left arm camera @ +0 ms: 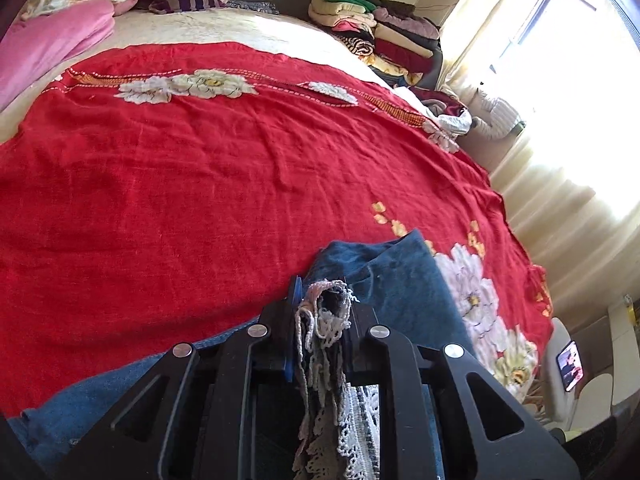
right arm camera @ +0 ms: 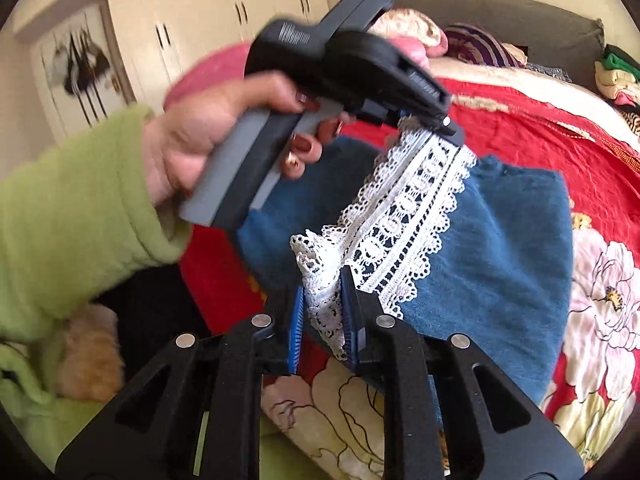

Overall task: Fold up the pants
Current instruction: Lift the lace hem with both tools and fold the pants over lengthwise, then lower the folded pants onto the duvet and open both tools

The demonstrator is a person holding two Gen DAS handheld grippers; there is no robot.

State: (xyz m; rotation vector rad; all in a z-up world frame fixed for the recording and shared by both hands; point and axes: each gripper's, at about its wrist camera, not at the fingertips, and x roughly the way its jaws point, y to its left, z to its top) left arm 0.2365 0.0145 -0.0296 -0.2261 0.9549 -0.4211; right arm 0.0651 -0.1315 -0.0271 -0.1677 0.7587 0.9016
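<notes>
Blue denim pants (left arm camera: 400,280) with a white lace hem (left arm camera: 324,320) lie on a red flowered bedspread (left arm camera: 200,180). My left gripper (left arm camera: 322,292) is shut on a bunched end of that lace. In the right wrist view the lace hem (right arm camera: 400,232) stretches taut over the pants (right arm camera: 500,240) between both grippers. My right gripper (right arm camera: 322,280) is shut on its near end. The left gripper (right arm camera: 434,126) clamps the far end, held by a hand (right arm camera: 192,136) in a green sleeve.
A stack of folded clothes (left arm camera: 372,36) sits at the bed's far right corner and a pink blanket (left arm camera: 48,40) at the far left. A bright curtained window (left arm camera: 540,80) is on the right, a phone (left arm camera: 570,364) below it. Cream wardrobes (right arm camera: 200,20) stand behind the hand.
</notes>
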